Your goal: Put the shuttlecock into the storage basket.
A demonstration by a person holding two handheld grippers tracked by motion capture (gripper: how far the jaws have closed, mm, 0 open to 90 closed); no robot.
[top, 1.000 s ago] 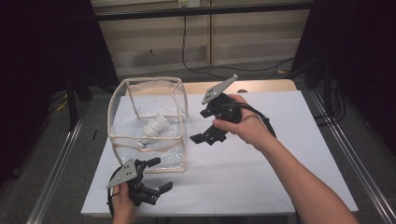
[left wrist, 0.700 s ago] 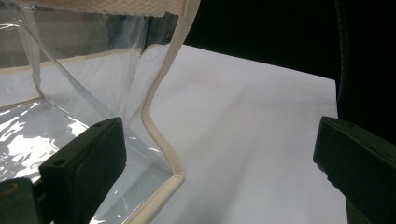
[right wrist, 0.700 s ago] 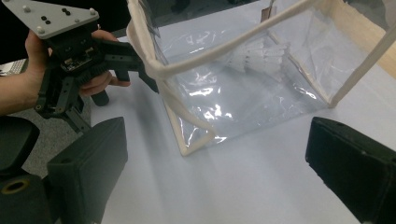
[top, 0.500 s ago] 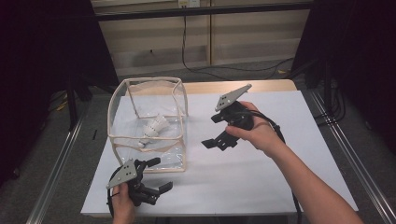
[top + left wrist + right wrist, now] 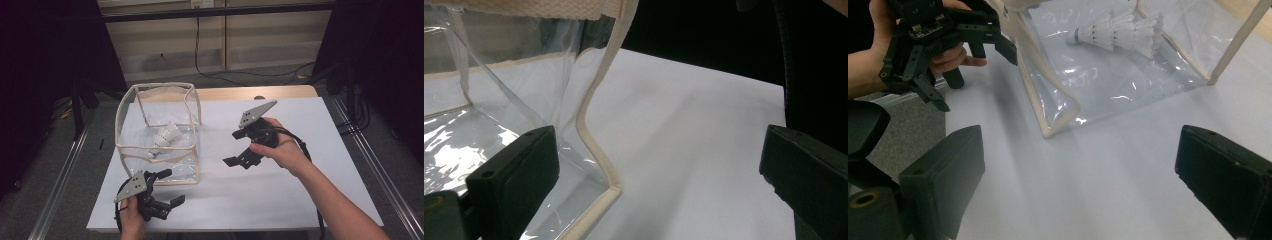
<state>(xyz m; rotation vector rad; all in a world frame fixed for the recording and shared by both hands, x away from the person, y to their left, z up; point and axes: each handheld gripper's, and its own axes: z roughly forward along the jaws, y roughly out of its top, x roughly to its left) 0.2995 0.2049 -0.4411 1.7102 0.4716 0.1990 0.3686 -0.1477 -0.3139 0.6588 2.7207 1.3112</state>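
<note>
A clear plastic box with beige trim stands open-topped on the white sheet, left of centre. A white shuttlecock lies on its floor, and in the right gripper view the shuttlecock lies on its side with its cork to the left. My left gripper is open just in front of the box's near right corner, with nothing between its jaws. My right gripper hangs open to the right of the box, facing it, and is empty. The left gripper also shows at the upper left of the right gripper view.
The white sheet covers a wooden table, with bare room right of the box and along the front. Metal rails run down both sides. Cables lie on the floor behind the table.
My right gripper has drawn back from the box, moving right and nearer. The left gripper, the box and the shuttlecock have stayed put.
</note>
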